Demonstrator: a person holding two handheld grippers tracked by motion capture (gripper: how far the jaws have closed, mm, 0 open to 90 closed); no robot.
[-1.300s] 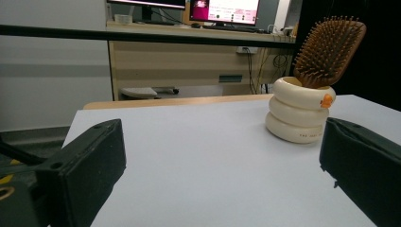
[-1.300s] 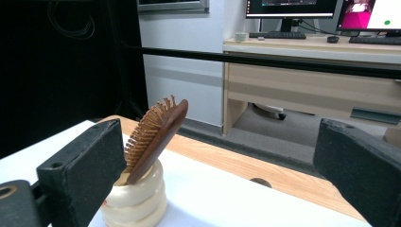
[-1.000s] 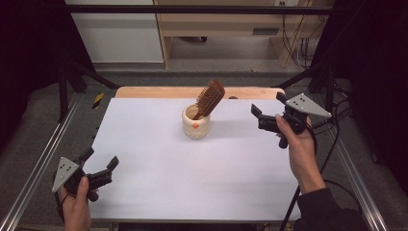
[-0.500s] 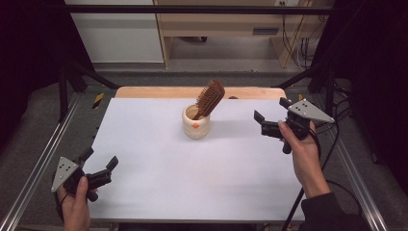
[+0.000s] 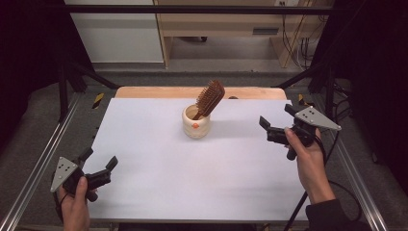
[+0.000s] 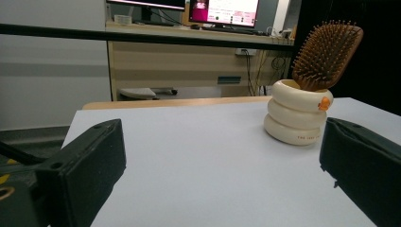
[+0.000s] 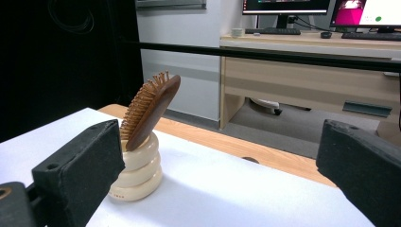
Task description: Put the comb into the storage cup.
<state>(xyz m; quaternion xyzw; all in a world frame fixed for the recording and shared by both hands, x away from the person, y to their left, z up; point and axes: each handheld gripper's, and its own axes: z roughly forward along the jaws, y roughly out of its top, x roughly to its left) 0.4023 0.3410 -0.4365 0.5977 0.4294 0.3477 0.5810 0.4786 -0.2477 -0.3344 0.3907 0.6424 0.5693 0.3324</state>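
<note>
A cream ribbed holder (image 5: pixel 196 122) stands at the far middle of the white table top (image 5: pixel 192 178), with a brown wooden hairbrush (image 5: pixel 210 99) leaning handle-down in it. In the left gripper view the holder (image 6: pixel 297 113) and brush (image 6: pixel 326 54) sit ahead at the right. In the right gripper view the holder (image 7: pixel 137 170) and brush (image 7: pixel 150 109) stand ahead at the left. My left gripper (image 5: pixel 99 164) is open at the table's near left corner, empty. Held above the table's right side, my right gripper (image 5: pixel 276 119) is open and empty, well right of the holder.
A wooden board (image 5: pixel 144 92) edges the far side of the table. Metal frame rails (image 5: pixel 38 168) run along both sides. Beyond the table stand a wooden desk (image 7: pixel 312 75) with monitors and a white cabinet (image 5: pixel 113 29).
My right gripper has drawn back toward the near side and dropped slightly along the right edge. The left gripper, holder and brush have not moved.
</note>
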